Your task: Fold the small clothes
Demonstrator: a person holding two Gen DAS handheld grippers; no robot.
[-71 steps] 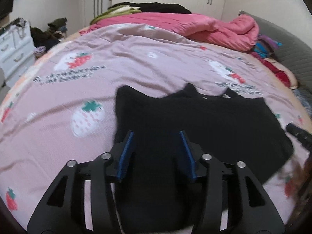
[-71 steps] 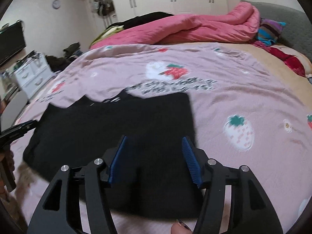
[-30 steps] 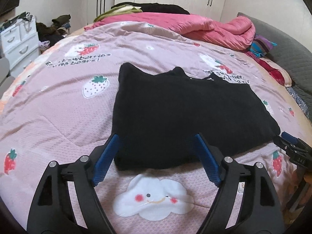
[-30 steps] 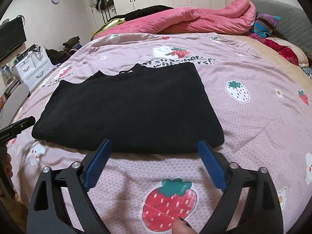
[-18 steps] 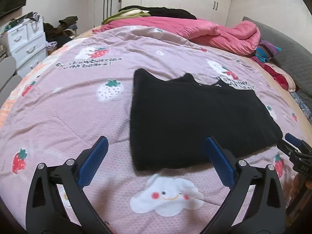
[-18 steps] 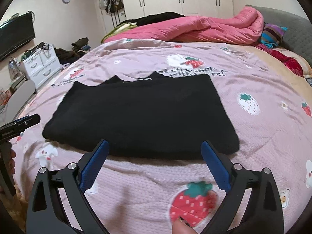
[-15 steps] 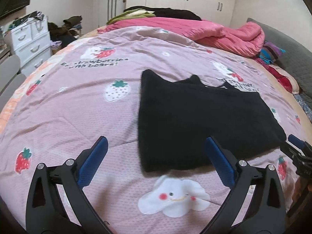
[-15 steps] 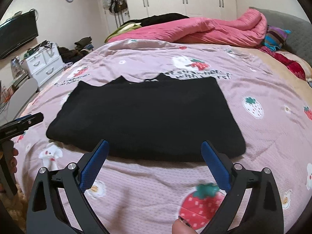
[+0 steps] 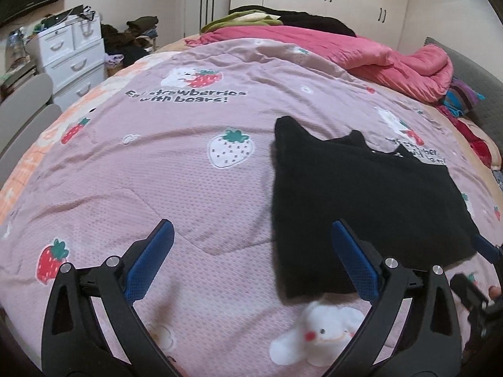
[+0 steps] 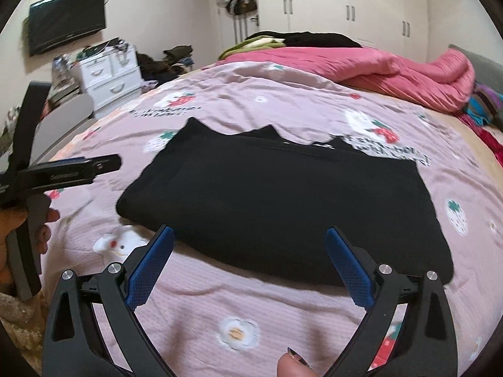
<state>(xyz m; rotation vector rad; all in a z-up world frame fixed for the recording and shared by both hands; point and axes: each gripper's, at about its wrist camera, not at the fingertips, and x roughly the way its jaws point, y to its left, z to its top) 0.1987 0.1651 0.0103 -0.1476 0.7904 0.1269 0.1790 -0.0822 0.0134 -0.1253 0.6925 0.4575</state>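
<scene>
I see one black garment [image 10: 283,201] and my two grippers: the left gripper [image 9: 250,251] and the right gripper [image 10: 248,257] both hang with jaws spread wide, nothing between them. A pink strawberry-print bedspread [image 9: 157,172] covers the bed; white drawers [image 10: 110,75] and one wall television [image 10: 66,28] stand beyond. The garment lies folded flat mid-bed, a dark rectangle

A black garment [image 10: 283,201] lies folded flat on a pink bedspread [image 10: 283,314] printed with strawberries. The right gripper [image 10: 248,238] hangs over its near edge, blue pads wide apart and gripping nothing. The left gripper [image 10: 94,165] juts in from the left, held by a hand [image 10: 19,229], clear of the cloth.
</scene>
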